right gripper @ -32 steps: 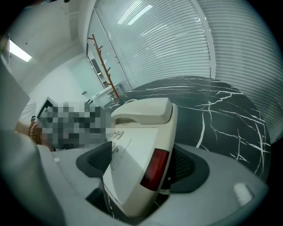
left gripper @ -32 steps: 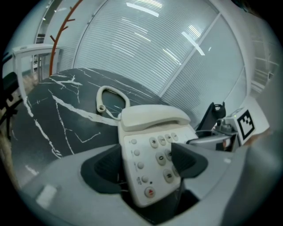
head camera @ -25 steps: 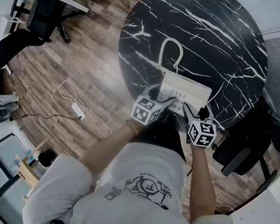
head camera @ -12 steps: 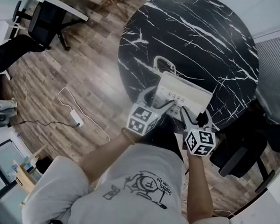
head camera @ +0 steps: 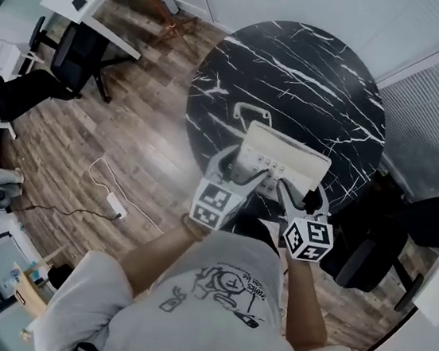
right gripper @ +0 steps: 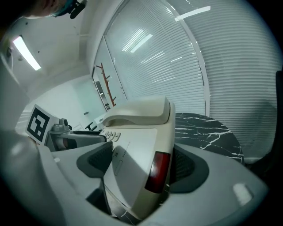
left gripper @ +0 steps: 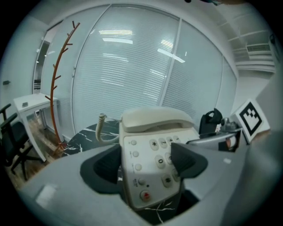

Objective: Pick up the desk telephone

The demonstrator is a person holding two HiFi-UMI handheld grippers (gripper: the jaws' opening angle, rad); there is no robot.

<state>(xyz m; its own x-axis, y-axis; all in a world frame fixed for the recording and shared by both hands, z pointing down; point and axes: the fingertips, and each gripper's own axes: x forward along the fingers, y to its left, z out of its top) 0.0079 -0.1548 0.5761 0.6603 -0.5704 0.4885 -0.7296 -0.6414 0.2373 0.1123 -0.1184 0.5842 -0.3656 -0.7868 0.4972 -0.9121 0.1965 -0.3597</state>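
Left gripper clamped on phone at the keypad side, right gripper clamped on the other side. Sits over the near edge of table, handset on top, cord looping off the back.

The desk telephone clamped in the left tool and the right tool is smooth cream plastic with a soft sheen. A dark red, translucent panel sits by the right tool's right-hand pad. Both tools' bodies look like matt grey plastic, and their pads are dark, matt and finely ribbed. Beyond the tools, the surface is glossy black marble-look with white veins. The floor to their left is wood-look planking with a slight shine.
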